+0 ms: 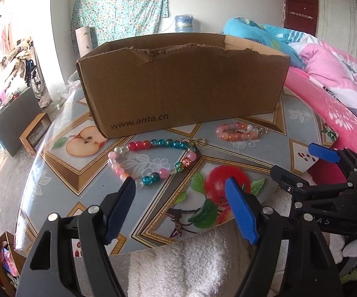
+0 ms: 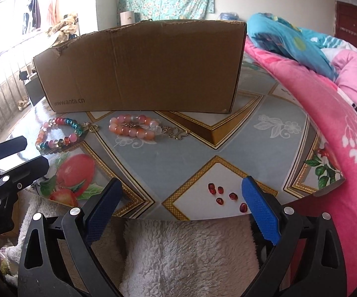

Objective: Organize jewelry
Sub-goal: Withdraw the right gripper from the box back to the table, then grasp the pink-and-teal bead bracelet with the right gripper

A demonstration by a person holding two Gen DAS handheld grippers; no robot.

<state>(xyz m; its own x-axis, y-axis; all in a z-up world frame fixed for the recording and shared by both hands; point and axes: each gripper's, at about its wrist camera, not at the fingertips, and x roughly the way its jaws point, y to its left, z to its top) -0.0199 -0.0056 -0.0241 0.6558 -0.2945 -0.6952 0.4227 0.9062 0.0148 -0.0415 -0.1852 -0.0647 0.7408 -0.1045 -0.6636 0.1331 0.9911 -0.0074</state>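
The multicoloured glass-bead bracelet (image 1: 153, 159), red, teal and pink beads on an open loop, lies flat on the bench just ahead of the left gripper (image 1: 179, 185), whose blue-padded jaws are spread wide and hold nothing. One pad sits right at the loop's near edge, so this looks like a line-up for a pick. A short way to its right lies the peach and pink bead bracelet (image 2: 135, 126) with a gold butterfly clasp, bunched and close to the foot of the brown cardboard box (image 1: 183, 81). Both pieces sit in front of that open-topped box, probably the place they are meant to go; I can't see inside it.

The right gripper (image 2: 182, 195) hangs back over the bench's near edge, jaws wide apart too, empty, with bare patterned top ahead of it. Room is fair: the fruit-print glass bench (image 2: 265, 148) is open on the right, but the pink floral quilt (image 2: 327, 123) crowds that rim. The box wall is tall, so any carry must rise over its torn top edge.
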